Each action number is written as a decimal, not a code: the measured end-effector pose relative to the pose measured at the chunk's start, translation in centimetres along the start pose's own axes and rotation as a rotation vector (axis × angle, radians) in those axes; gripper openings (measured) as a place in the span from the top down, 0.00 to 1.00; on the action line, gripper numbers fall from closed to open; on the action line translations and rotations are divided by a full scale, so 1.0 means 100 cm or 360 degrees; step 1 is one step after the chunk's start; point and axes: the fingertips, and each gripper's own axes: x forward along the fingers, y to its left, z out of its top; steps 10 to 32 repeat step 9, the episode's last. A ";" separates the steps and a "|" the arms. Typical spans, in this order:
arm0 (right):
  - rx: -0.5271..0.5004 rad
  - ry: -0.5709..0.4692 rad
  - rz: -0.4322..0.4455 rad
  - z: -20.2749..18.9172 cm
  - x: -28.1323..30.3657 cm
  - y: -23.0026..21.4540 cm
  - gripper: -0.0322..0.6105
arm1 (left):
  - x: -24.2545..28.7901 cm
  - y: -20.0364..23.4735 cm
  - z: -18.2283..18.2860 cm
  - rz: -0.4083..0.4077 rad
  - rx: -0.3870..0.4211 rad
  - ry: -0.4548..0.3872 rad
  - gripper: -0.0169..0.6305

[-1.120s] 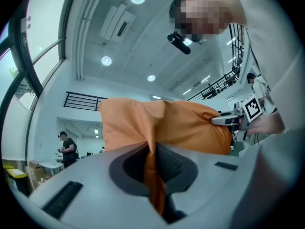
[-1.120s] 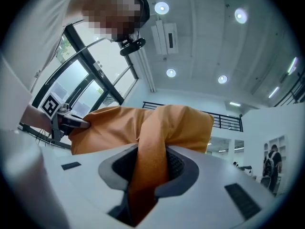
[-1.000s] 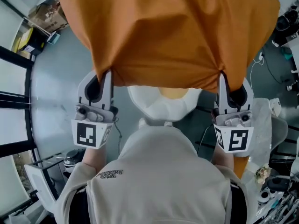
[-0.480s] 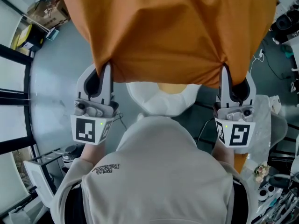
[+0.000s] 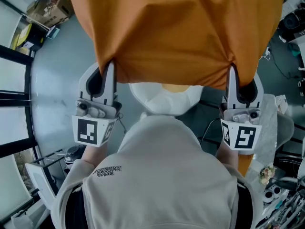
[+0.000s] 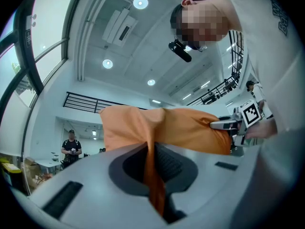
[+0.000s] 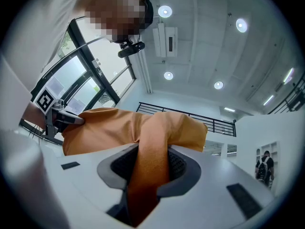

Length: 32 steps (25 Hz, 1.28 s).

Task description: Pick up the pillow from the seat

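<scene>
An orange pillow (image 5: 181, 27) is held up in the air and fills the top of the head view. My left gripper (image 5: 110, 70) is shut on its near left corner, and my right gripper (image 5: 232, 74) is shut on its near right corner. In the left gripper view a fold of the orange pillow (image 6: 152, 175) is pinched between the jaws. The right gripper view shows a thicker fold of the pillow (image 7: 150, 171) clamped the same way. Below the pillow, partly hidden, is a white seat (image 5: 164, 99) with an orange patch on it.
The floor (image 5: 57, 89) is grey and glossy. Cardboard boxes (image 5: 50, 11) stand at the far left. A white table (image 5: 274, 123) with cables and small items is at the right. A person (image 6: 71, 149) stands in the distance in the left gripper view.
The pillow and both grippers have drifted slightly right and the pillow sits a little higher. Both grips are unchanged.
</scene>
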 end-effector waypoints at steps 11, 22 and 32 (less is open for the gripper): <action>-0.0018 0.0012 -0.0055 -0.001 -0.012 -0.007 0.75 | 0.002 -0.010 0.002 -0.0030 -0.0003 -0.0033 0.95; -0.0018 0.0012 -0.0055 -0.001 -0.012 -0.007 0.75 | 0.002 -0.010 0.002 -0.0030 -0.0003 -0.0033 0.95; -0.0018 0.0012 -0.0055 -0.001 -0.012 -0.007 0.75 | 0.002 -0.010 0.002 -0.0030 -0.0003 -0.0033 0.95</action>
